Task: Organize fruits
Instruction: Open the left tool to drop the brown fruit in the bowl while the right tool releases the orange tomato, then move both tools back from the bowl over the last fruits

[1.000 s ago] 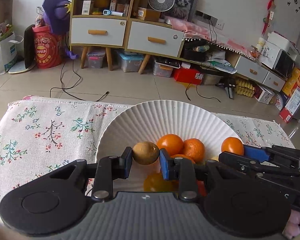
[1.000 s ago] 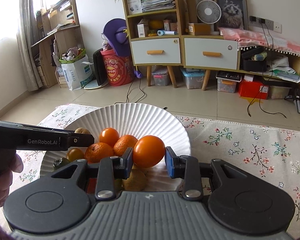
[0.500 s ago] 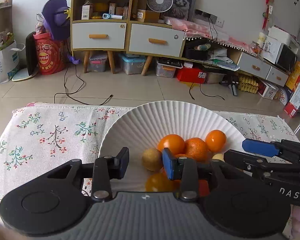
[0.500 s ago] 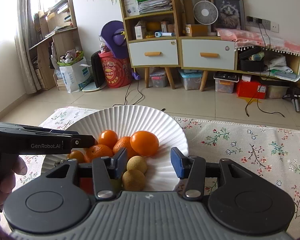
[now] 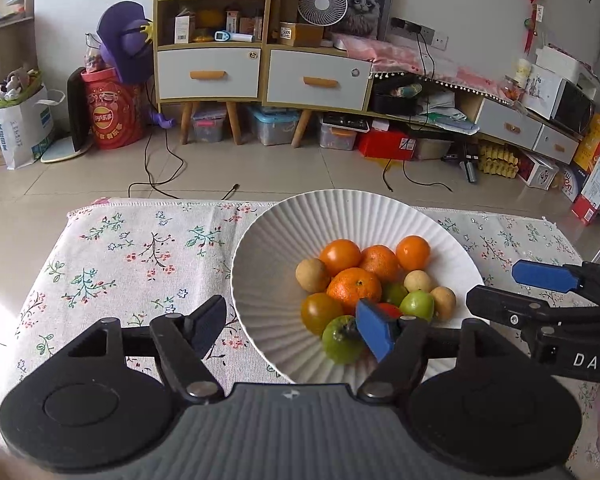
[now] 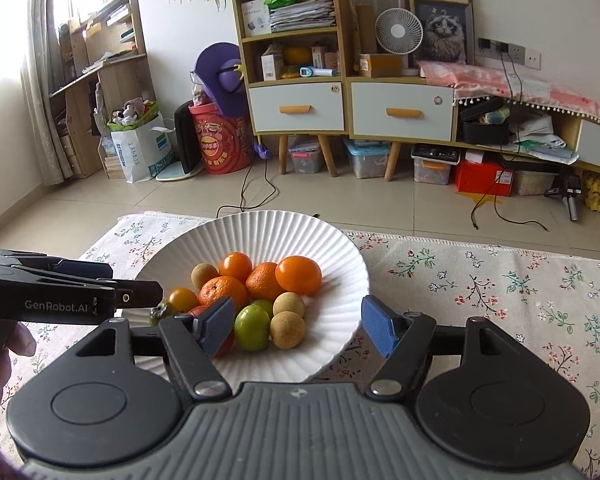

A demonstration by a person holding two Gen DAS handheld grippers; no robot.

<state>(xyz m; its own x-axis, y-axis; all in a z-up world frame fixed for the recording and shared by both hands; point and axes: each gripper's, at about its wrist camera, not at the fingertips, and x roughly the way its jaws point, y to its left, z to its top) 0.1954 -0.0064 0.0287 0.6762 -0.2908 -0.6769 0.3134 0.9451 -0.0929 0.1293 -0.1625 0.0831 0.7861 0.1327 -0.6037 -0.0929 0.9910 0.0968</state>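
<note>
A white ribbed bowl (image 5: 284, 240) (image 6: 340, 280) stands on the flowered tablecloth and holds several fruits: oranges (image 5: 354, 289) (image 6: 299, 275), small tan round fruits (image 5: 312, 275) (image 6: 287, 329) and green fruits (image 5: 342, 340) (image 6: 252, 327). My left gripper (image 5: 292, 330) is wide open and empty over the bowl's near left rim. My right gripper (image 6: 300, 326) is wide open and empty over the bowl's near right side. Each gripper shows from the side in the other's view, the right one (image 5: 540, 292) and the left one (image 6: 112, 294).
The flowered tablecloth (image 5: 140, 256) (image 6: 500, 292) covers the table around the bowl. Beyond the far table edge lie a tiled floor, cables, cabinets (image 6: 296, 108) and storage boxes.
Both grippers opened and let go: the left dropped its tan fruit, the right its orange, into the bowl. Both then drew back and opened wider.
</note>
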